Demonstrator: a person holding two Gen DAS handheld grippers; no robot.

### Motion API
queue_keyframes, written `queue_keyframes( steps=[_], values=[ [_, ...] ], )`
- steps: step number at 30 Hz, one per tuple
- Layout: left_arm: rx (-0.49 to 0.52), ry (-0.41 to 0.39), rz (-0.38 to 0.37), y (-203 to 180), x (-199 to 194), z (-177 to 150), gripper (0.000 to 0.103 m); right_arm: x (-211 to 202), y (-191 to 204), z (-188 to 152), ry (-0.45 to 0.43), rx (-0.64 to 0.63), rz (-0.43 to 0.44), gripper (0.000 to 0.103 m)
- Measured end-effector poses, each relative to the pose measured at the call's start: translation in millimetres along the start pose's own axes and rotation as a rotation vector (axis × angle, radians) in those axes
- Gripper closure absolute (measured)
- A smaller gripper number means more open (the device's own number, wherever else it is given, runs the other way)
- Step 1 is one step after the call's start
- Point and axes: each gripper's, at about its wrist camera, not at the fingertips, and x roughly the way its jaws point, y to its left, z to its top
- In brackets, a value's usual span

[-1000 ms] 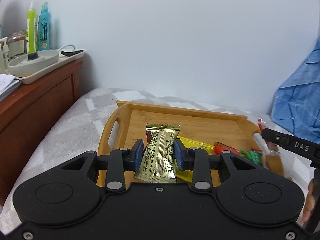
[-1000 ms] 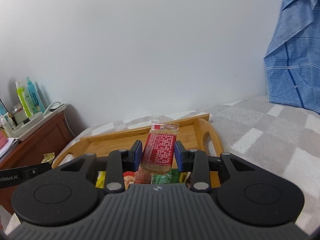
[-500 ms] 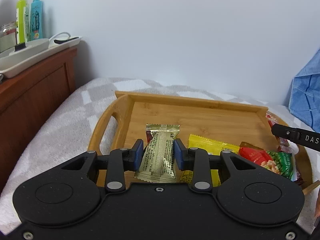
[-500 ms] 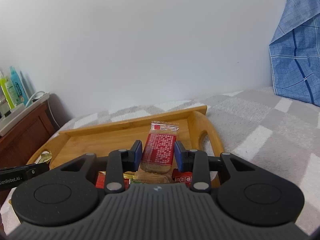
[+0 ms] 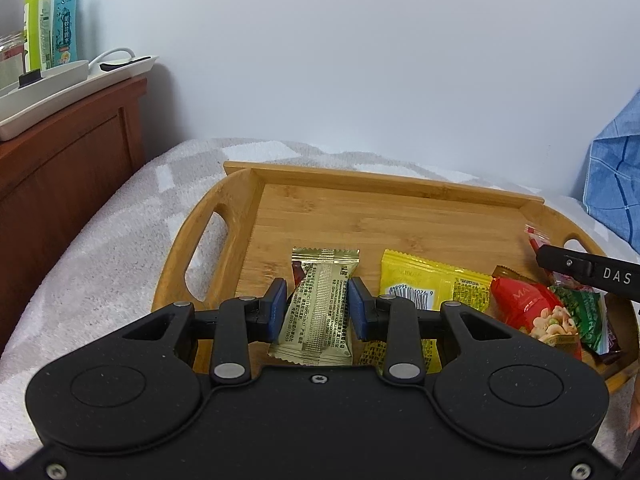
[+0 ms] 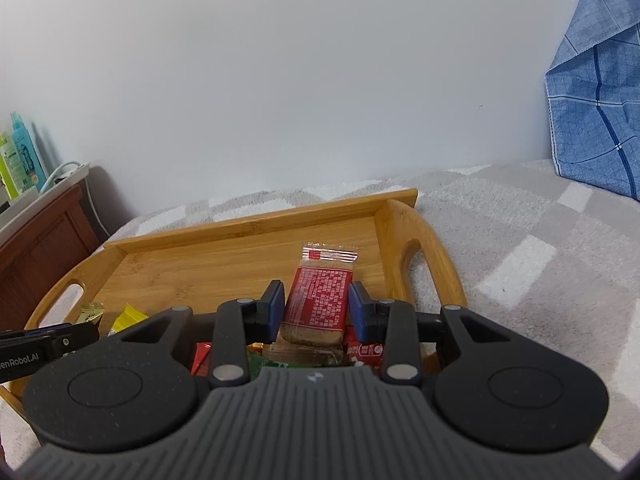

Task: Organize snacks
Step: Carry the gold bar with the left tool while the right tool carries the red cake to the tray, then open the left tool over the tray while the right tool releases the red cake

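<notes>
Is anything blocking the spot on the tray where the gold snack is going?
Nothing visible does. The left gripper holds the gold snack over bare wood of the tray. The yellow packet lies to its right, out of the way.

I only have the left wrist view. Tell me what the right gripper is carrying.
Observer: The right gripper is shut on a red bar, printed side up.
Operator: Say where it is over the tray.
Observer: Near the tray's right handle, above the bare wood.
Operator: Report what lies under it.
Observer: Red and green packets show just below the jaws; most of them is hidden by the gripper body.
</notes>
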Motion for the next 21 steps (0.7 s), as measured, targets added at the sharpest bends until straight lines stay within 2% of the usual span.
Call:
queue_keyframes(
  steps=[13, 15, 21],
  values=[
    [0.028, -0.007, -0.007, -5, 1, -4, 0.070, 1, 1, 0, 0.003, -0.004, 0.004, 0.062],
    [0.034, -0.019, -0.003, -6, -1, -3, 0.060, -3, -1, 2, -0.004, 0.009, 0.015, 0.058],
    [0.049, -0.042, -0.006, -10, -19, 2, 0.051, -18, -6, 9, -0.044, 0.056, 0.041, 0.058]
  ],
)
